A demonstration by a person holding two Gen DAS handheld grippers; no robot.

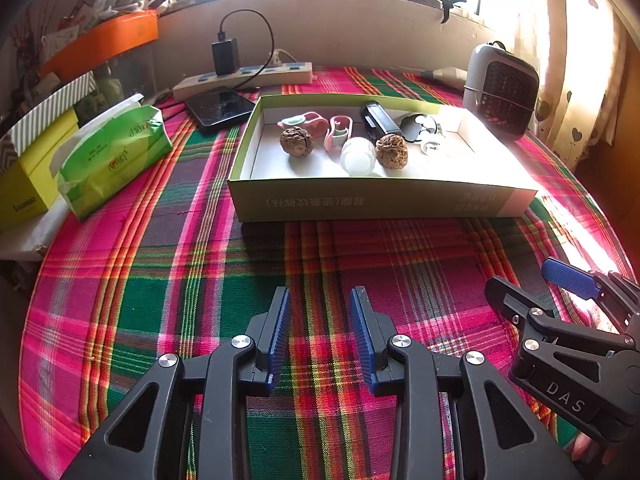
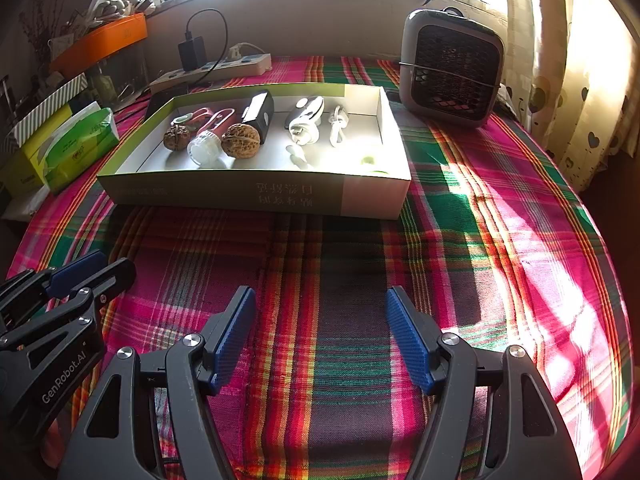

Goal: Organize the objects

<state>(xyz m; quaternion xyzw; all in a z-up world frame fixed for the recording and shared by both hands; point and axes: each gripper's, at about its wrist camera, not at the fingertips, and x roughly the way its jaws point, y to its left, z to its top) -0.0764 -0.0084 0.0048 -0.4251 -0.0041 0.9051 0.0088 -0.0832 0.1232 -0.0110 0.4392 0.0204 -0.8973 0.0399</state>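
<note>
1. The left gripper (image 1: 320,332) is held low over the plaid tablecloth (image 1: 160,280) with its jaws partly apart and nothing between them.
2. The right gripper (image 2: 320,336) is spread wider, likewise empty; in the left wrist view it is seen at about 4 o'clock.
3. The objects are gathered in a shallow cardboard box (image 2: 256,196) at 12 o'clock from both grippers, well apart from them.
4. In the box, two walnuts (image 2: 241,141) flank a small clear jar (image 2: 204,147) lying on its side; behind are pink clips (image 1: 339,132), a black rectangular device (image 2: 259,112) and white earphone-like items (image 2: 304,128).
5. The walnuts are judged light, hard and rough, so a grip across the widest part is likely to hold.
6. The jar is judged smooth and prone to rolling or slipping; it is best taken across its body with gentle closure.
7. The clips are judged thin and springy, best pinched at the middle.
</note>
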